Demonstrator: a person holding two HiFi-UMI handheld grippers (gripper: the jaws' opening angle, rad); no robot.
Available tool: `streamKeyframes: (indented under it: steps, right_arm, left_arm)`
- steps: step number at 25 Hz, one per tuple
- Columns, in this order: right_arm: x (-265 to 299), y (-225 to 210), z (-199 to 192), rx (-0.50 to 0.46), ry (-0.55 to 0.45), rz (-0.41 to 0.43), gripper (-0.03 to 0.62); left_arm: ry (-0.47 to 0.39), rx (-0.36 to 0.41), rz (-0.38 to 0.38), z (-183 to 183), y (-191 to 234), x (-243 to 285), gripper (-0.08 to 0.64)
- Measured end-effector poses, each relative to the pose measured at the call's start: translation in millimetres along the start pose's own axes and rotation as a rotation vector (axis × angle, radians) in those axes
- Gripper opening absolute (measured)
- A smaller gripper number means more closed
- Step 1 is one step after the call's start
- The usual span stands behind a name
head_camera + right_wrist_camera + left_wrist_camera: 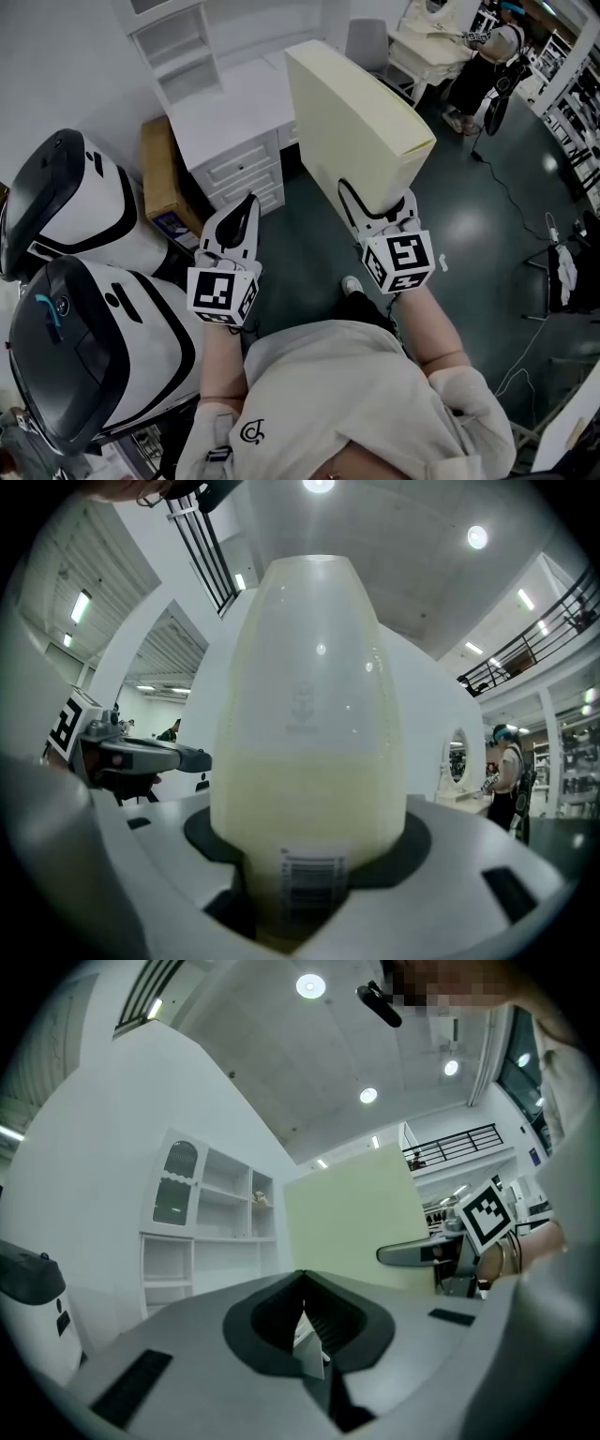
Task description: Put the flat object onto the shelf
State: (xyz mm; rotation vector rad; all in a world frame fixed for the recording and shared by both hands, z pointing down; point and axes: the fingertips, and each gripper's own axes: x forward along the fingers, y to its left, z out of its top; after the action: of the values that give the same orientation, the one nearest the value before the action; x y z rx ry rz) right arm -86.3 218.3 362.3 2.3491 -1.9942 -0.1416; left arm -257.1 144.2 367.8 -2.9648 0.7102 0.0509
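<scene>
Holding the flat object (352, 131) is the right gripper (380, 208) alone: in the head view its fingers clamp the lower short end, and the pale slab juts up and away, in the air off the front edge of the white table (230, 117), with the shelf (183, 52) beyond the table's far edge. The left gripper (249, 202) hovers alongside, apart from the slab, fingers closed together on nothing. Judgement: stiff and light, likely a thin box; held by one end it has a long lever, so it could pivot in the grip, and a hold nearer the middle, or a steadying touch from the left, would suit it better. The left gripper view adds what the head view lacks: the shelf's open compartments face on, and the slab's broad face side-on between shelf and right gripper. The right gripper view alone shows the narrow edge seated between the fingers, a barcode label (307, 878) at the gripped end, and a glossy sheen, so possibly slippery.
</scene>
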Motion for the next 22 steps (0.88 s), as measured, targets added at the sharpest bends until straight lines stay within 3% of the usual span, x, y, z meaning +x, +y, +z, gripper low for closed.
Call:
streamKeyframes:
  steps: [5, 11, 16, 22]
  right_arm:
    - [40.9, -30.3, -6.1, -0.016, -0.002, 0.021, 0.278]
    - [114.4, -83.4, -7.4, -0.003, -0.022, 0.124, 0.279]
    - [172.2, -127.6, -10.9, 0.021, -0.008, 0.262, 0.281]
    - [229.3, -188.9, -18.5, -0.011, -0.010, 0.326, 0.281]
  left_arm:
    - [0.007, 0.018, 0.037, -1.4, 7.8, 38.0, 0.012]
    - [0.031, 0.037, 0.143, -1.8, 22.1, 104.6, 0.012]
    - [0.045, 0.047, 0.206, -0.7, 23.2, 174.3, 0.012]
    - [0.052, 0.039, 0.266, -5.5, 25.3, 259.2, 0.012]
